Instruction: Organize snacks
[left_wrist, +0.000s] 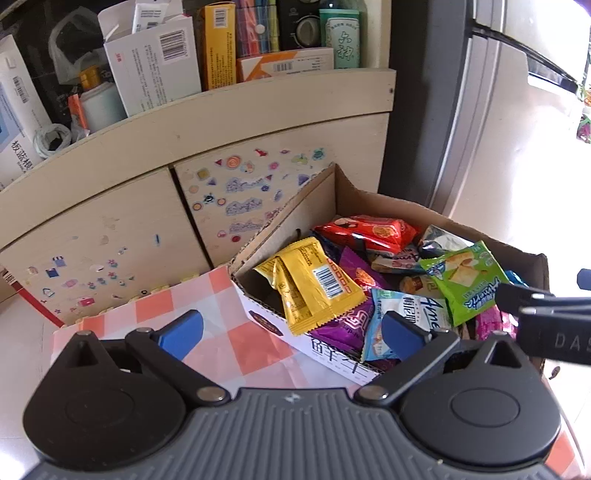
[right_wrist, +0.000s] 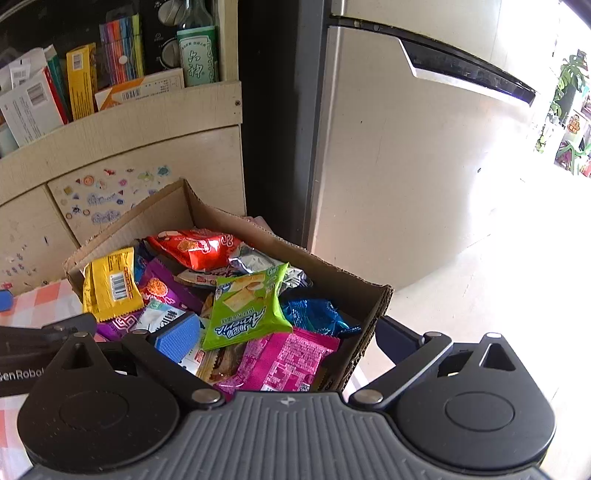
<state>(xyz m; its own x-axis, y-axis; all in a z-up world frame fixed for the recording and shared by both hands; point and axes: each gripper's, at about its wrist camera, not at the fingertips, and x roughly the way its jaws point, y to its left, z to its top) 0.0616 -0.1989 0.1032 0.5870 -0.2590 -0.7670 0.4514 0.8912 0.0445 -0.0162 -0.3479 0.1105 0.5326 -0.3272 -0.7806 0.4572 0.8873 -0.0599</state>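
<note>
A cardboard box (left_wrist: 317, 195) (right_wrist: 229, 218) holds several snack packets: a yellow one (left_wrist: 314, 284) (right_wrist: 109, 284), a red one (left_wrist: 369, 229) (right_wrist: 195, 247), a green one (left_wrist: 465, 280) (right_wrist: 247, 310), purple (left_wrist: 343, 325), light blue (left_wrist: 402, 302), blue foil (right_wrist: 314, 314) and pink (right_wrist: 284, 362). My left gripper (left_wrist: 291, 332) is open and empty, straddling the box's near left wall. My right gripper (right_wrist: 284, 339) is open and empty, hovering over the box's near right corner; its left pad (right_wrist: 177, 336) is above the packets, its right finger outside the wall.
The box sits on a pink checked cloth (left_wrist: 221, 332). Behind stands a beige cabinet (left_wrist: 147, 206) with stickers and a shelf of boxes and bottles (left_wrist: 221, 48). A silver fridge (right_wrist: 406, 147) stands at the right. The right gripper's body (left_wrist: 546, 321) shows at the left view's right edge.
</note>
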